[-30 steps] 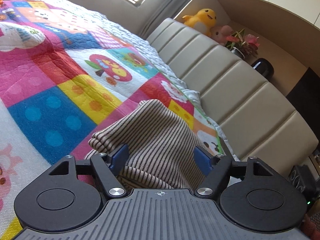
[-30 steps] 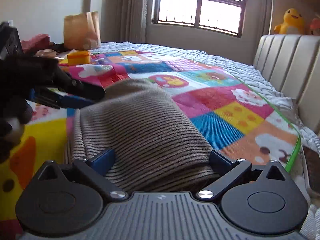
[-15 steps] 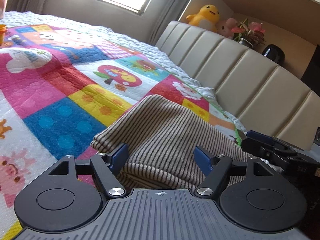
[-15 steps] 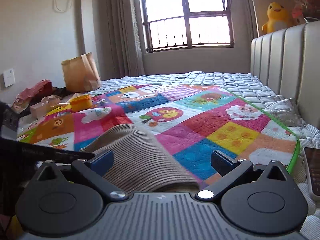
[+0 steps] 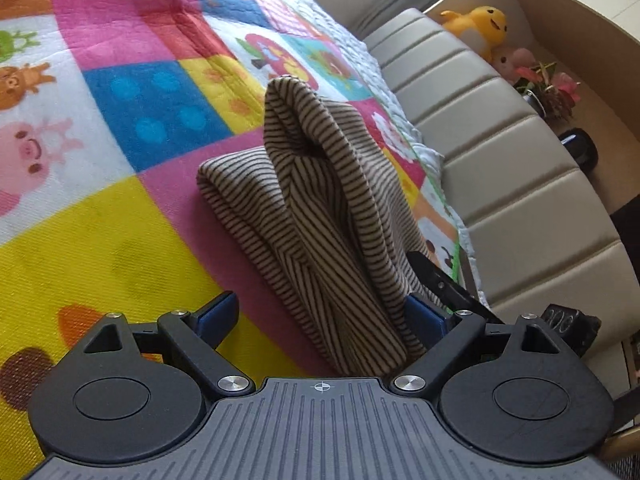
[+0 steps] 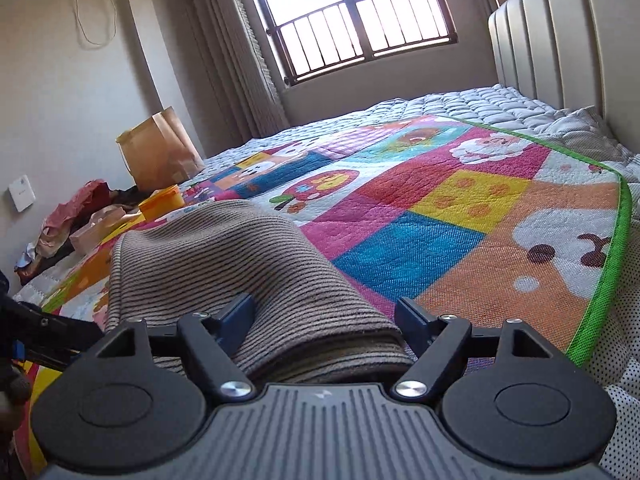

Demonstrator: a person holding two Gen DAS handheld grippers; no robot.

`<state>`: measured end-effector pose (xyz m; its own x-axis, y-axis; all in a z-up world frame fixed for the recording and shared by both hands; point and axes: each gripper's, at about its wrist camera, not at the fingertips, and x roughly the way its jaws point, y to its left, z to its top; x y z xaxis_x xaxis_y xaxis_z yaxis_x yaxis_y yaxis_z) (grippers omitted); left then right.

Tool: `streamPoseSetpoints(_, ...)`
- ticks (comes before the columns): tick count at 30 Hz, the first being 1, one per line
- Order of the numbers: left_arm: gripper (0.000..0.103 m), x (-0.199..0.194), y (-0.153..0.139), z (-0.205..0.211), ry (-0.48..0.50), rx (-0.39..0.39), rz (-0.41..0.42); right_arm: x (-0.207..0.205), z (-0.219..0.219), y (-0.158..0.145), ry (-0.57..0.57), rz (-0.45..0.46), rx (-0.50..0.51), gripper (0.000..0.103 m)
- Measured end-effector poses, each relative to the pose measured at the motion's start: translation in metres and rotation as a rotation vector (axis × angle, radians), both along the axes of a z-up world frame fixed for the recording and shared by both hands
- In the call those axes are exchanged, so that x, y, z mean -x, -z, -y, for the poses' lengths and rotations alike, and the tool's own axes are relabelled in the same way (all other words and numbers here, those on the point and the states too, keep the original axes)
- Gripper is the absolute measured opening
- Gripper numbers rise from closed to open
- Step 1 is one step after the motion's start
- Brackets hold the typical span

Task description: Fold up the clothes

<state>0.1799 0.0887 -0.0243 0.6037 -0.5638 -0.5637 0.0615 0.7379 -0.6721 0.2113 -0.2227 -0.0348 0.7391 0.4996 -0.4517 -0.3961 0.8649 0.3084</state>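
A folded brown-and-cream striped garment (image 5: pixel 320 208) lies on the colourful patchwork quilt (image 5: pixel 120 92). In the left wrist view its near end rises in a raised fold between the jaws of my left gripper (image 5: pixel 320 314), which stand wide apart; the cloth rests against the right fingertip (image 5: pixel 424 314). In the right wrist view the garment (image 6: pixel 240 264) fills the space between the wide-apart jaws of my right gripper (image 6: pixel 326 318). The right gripper also shows at the garment's right side in the left wrist view (image 5: pixel 448 284).
A padded beige headboard (image 5: pixel 500 152) runs along the bed's right side, with plush toys (image 5: pixel 480 28) and a plant (image 5: pixel 548 88) behind it. A paper bag (image 6: pixel 160 152), a yellow tub (image 6: pixel 162 206) and loose clothes (image 6: pixel 76 220) sit at the far left by the wall.
The garment's near end has bunched up into a raised fold between my left jaws. Both cameras have tilted, and the right gripper now sits low at the garment's edge.
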Motion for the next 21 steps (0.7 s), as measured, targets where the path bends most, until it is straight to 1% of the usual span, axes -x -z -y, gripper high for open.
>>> streamPoseSetpoints(1,0.089,-0.003,0.000,0.002,0.009,-0.001,0.013,0.003,-0.002,-0.001,-0.001,0.000,0.009,0.078)
streamPoseSetpoints(4,0.082,-0.018,0.002,0.005,0.011,-0.025,0.025,0.014,-0.011,-0.003,-0.007,0.000,0.032,0.078)
streamPoseSetpoints(8,0.082,-0.040,0.003,0.000,0.000,-0.056,0.036,0.031,-0.031,-0.006,0.009,0.010,0.081,0.080)
streamPoseSetpoints(11,0.082,-0.055,-0.002,-0.005,-0.007,-0.093,0.061,0.039,-0.044,-0.007,0.003,-0.009,0.081,0.085)
streamPoseSetpoints(13,0.082,-0.064,-0.005,-0.008,-0.010,-0.108,0.075,0.044,-0.056,-0.007,-0.015,-0.011,0.092,0.091)
streamPoseSetpoints(15,0.083,-0.072,-0.006,-0.011,-0.001,-0.129,0.091,0.050,-0.069,-0.006,-0.031,-0.004,0.116,0.101)
streamPoseSetpoints(16,0.084,-0.074,-0.006,-0.011,0.003,-0.143,0.096,0.052,-0.075,-0.005,-0.039,-0.001,0.131,0.103)
streamPoseSetpoints(18,0.087,-0.079,-0.004,-0.013,0.010,-0.162,0.100,0.058,-0.089,-0.003,-0.041,0.011,0.175,0.103)
streamPoseSetpoints(21,0.087,-0.074,0.002,-0.019,0.005,-0.130,0.091,0.063,-0.099,-0.001,-0.019,0.019,0.211,0.103)
